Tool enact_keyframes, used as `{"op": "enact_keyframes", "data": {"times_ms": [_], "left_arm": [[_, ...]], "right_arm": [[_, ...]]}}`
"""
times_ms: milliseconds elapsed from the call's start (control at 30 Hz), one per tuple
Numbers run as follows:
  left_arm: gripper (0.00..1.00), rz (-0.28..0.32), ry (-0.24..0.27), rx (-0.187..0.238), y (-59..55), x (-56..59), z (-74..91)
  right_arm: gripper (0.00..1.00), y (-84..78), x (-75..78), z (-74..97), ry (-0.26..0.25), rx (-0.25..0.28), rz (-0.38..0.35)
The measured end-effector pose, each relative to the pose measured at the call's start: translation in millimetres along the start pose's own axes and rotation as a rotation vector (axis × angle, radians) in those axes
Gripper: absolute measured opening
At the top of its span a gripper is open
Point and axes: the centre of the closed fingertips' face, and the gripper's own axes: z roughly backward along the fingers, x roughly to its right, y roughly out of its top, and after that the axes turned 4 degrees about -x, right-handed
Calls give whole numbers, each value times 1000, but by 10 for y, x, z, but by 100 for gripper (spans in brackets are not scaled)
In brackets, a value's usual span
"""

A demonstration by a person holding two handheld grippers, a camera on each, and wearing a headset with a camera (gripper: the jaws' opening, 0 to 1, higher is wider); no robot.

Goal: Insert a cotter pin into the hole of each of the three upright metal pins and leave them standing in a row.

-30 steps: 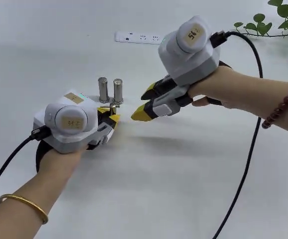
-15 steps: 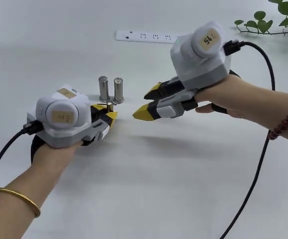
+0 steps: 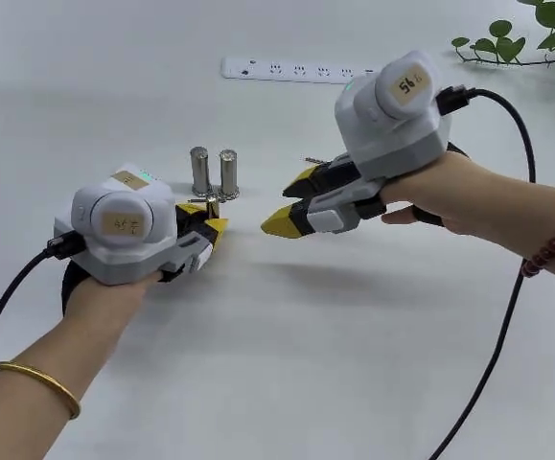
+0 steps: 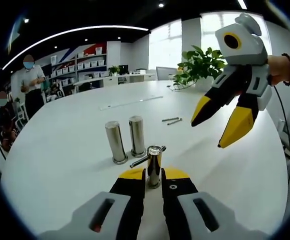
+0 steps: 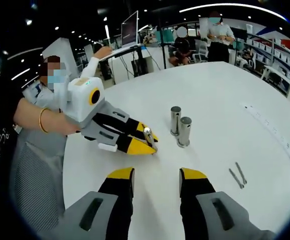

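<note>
My left gripper [image 4: 155, 176] is shut on the base of an upright metal pin [image 4: 154, 160] that stands on the white table; a cotter pin [image 4: 145, 158] sticks through its top hole. Just beyond stand two bare metal pins [image 4: 115, 142] [image 4: 136, 136], side by side [image 3: 199, 171] [image 3: 228, 172]. My right gripper [image 3: 282, 206] hovers open to the right of the held pin, with nothing between its jaws [image 5: 155, 180]. Two loose cotter pins [image 4: 171, 120] lie further back [image 5: 237, 175]. The left gripper [image 5: 152, 142] shows with the pin [image 5: 147, 134].
A white power strip [image 3: 296, 70] lies at the far side of the table. A green plant [image 3: 536, 38] sits at the far right. Black cables trail from both grippers [image 3: 493, 278]. People stand at desks in the background.
My right gripper has drawn back a little to the right and upward, away from the held pin. The left gripper stays shut on its pin.
</note>
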Motion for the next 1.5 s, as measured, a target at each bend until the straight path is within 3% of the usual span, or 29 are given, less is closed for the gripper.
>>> {"op": "enact_keyframes", "data": {"times_ms": [300, 400, 567, 867, 1167, 1300, 1500], "left_arm": [[17, 13, 2, 11, 20, -21, 23], [20, 48, -7, 20, 31, -16, 38], [22, 41, -7, 17, 27, -10, 47], [22, 22, -1, 44, 93, -26, 118], [22, 31, -1, 66, 136, -22, 140], [22, 54, -11, 84, 169, 5, 172], [22, 59, -22, 117, 254, 9, 233]], "right_arm": [[32, 52, 48, 14, -15, 33, -21], [32, 96, 55, 22, -16, 52, -31], [32, 146, 116, 3, -27, 74, -44], [30, 451, 260, -121, -54, 190, -105], [27, 563, 331, -282, -83, 188, -79], [26, 579, 467, -420, -104, 191, -94], [23, 611, 524, -536, -114, 198, -113]]}}
